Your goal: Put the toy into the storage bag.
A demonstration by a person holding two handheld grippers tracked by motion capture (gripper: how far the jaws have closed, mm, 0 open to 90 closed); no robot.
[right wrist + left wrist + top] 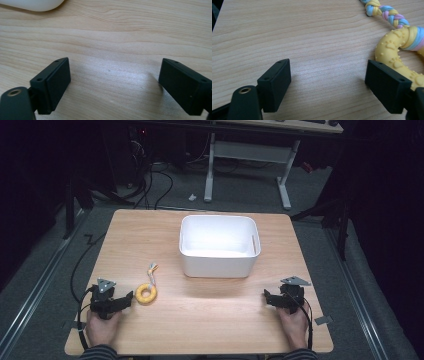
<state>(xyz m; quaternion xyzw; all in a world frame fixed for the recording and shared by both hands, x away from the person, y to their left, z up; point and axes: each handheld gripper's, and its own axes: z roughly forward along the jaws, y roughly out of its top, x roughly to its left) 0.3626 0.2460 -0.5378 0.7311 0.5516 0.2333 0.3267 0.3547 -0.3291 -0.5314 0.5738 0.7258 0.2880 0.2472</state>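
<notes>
A yellow rubber ring toy [146,293] with a braided pastel rope tail [151,269] lies on the wooden table [210,315], left of centre. My left gripper [131,299] rests on the table just left of the ring, open, nothing between its jaws. In the left gripper view the studded ring [395,53] sits beside the right jaw, and the braid [387,12] runs off toward the top. My right gripper [265,296] lies near the table's right front, held by a hand, open over bare wood [112,72]. A white plastic bin [219,245] stands in the middle back, empty.
The bin's rounded corner [32,5] shows at the top left of the right gripper view. Cables [80,270] trail off the table's left side. Beyond the far edge stand white desk legs [285,185] on grey floor.
</notes>
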